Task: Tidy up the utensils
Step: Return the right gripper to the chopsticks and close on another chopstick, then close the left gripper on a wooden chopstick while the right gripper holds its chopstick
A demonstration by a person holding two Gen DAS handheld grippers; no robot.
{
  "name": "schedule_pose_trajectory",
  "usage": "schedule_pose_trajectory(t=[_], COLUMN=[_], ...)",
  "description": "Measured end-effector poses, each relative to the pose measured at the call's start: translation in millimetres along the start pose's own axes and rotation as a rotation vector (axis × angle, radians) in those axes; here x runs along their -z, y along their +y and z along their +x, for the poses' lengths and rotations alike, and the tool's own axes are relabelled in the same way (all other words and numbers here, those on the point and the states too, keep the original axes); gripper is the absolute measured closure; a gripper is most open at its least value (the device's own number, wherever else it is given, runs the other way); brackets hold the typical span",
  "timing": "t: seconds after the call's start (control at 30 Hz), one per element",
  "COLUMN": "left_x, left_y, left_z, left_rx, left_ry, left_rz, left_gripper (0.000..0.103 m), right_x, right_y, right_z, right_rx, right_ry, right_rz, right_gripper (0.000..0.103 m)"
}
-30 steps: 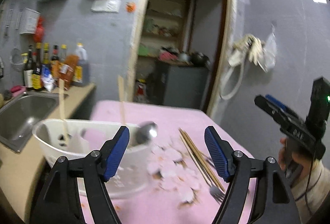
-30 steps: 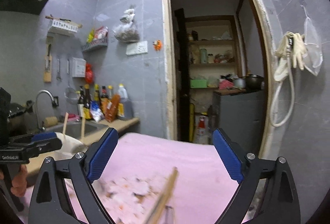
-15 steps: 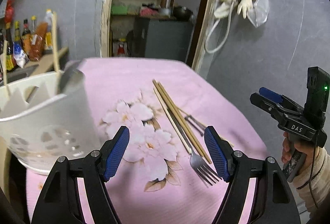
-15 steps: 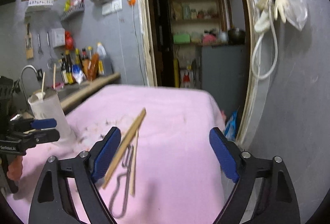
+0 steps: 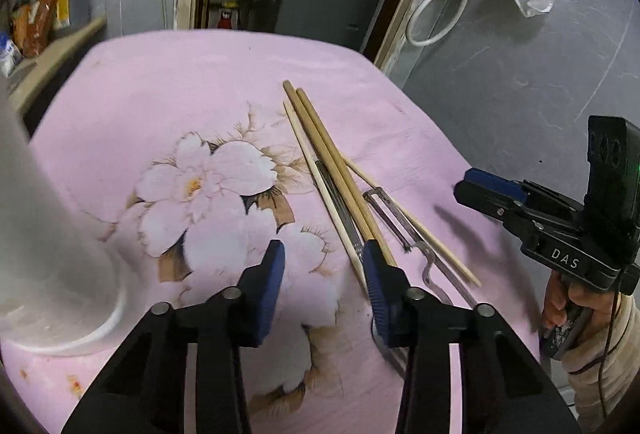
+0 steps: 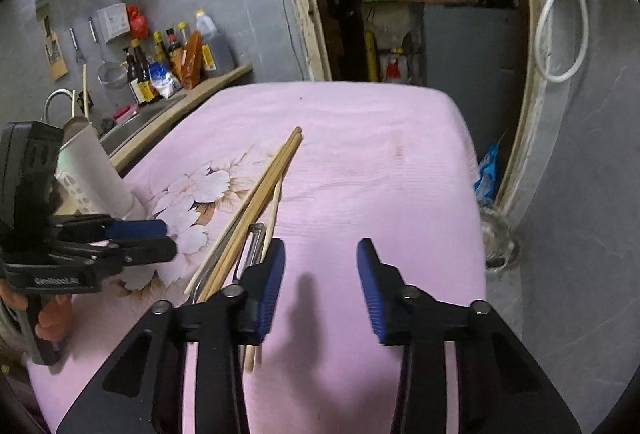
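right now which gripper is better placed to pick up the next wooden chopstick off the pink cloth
Left, probably. The left gripper is open just beside the wooden chopsticks, its right finger touching them. The right gripper is open mostly over bare pink floral cloth.

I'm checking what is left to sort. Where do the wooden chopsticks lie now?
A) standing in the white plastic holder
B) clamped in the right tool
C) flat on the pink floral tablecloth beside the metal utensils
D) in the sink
C: the wooden chopsticks lie flat on the pink floral tablecloth, alongside the metal fork and metal peeler; both tools are open and hold nothing.
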State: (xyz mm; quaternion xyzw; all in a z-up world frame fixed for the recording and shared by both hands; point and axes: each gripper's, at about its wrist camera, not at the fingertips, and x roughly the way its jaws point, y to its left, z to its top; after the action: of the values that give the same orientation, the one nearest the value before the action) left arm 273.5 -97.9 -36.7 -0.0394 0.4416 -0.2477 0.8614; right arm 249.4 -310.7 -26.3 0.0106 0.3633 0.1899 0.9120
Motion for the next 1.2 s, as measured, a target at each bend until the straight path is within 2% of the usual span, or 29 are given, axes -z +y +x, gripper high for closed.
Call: schedule_pose_trajectory(t=[0.13,0.2,0.43,0.6,0.83,0.97,1.2], left_x=[-5.8,-7.9,-13.6,-20.2,-25.5,-26.7,-21.1], left_y=[3.0,4.8,13.8,16.1,21.2,22.9,18.7], left_z=[11.0,15.1,20.9,24.3,25.0,23.0,13.9], left_rx=[0.025,0.027,0.044,0.055,0.076,0.081,0.069], left_ry=[0.034,0.051,0.07,0.079,0.098,0.109,0.122], left_rz=[-0.028,-0.036,-0.062,-0.088,-0.131,-0.137,-0.142], left_gripper=[0.075,0.082,0.089,0.094,0.098,0.101,0.102], right_x=[-13.1,-21.0,-35.0,-36.3,-41.8,-43.9,-34.1], right_y=[0.0,2.4,21.3,33.8,36.3,38.7,26.0], right_z=[16.6,25.2,53.1,71.7,88.6,89.3,70.1], right_rx=[-0.028,-0.043,-0.068,-0.046,-0.013,-0.01,0.032], right_ry=[0.043,0.061,0.133,0.196,0.259,0.261,0.225], right_rz=[-0.001,-0.008,-0.078,-0.134,-0.149,-0.144,-0.115], right_gripper=[0.078,0.08,0.081,0.083,0.086,0.099,0.1])
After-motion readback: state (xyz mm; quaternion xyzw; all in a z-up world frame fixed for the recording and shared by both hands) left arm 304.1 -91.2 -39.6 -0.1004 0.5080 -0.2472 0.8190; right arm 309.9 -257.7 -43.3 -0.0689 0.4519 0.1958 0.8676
